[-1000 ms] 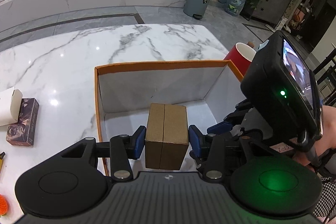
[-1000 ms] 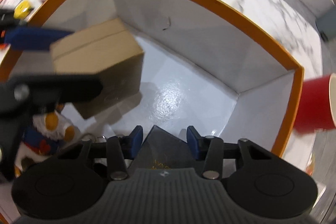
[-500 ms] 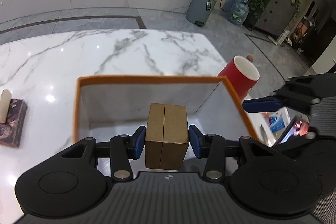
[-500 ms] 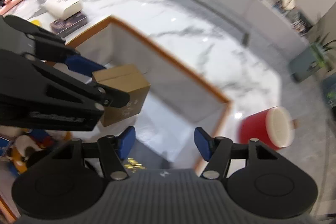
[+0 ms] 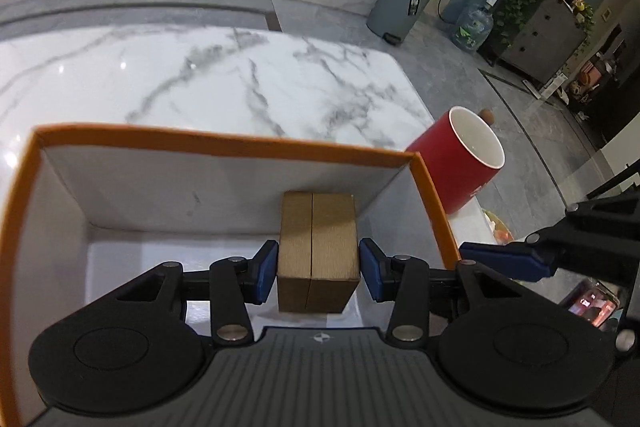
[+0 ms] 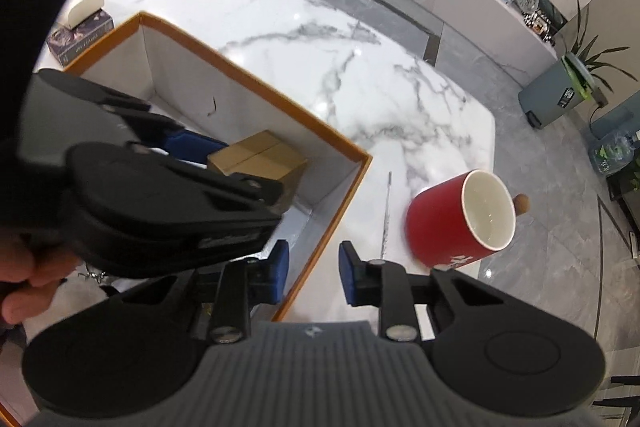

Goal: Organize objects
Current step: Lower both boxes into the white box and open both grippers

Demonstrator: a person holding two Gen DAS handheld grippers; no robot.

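My left gripper is shut on a small brown cardboard box and holds it inside the orange-rimmed white box, near its far right corner. From the right wrist view the cardboard box shows behind the left gripper's black body, one blue pad against it. My right gripper hangs over the orange box's right rim. Its jaws are closing with nothing between them. One of its blue fingers reaches in at the right of the left wrist view.
A red mug with a white inside stands right of the orange box, near the marble table's corner, with a thin metal rod between them. A tissue box lies beyond the box's far left. A person's hand grips the left gripper.
The left gripper carried the cardboard box to the right and lower inside the orange box. The right gripper let go of a dark item, rose out of the box, and narrowed its jaws.
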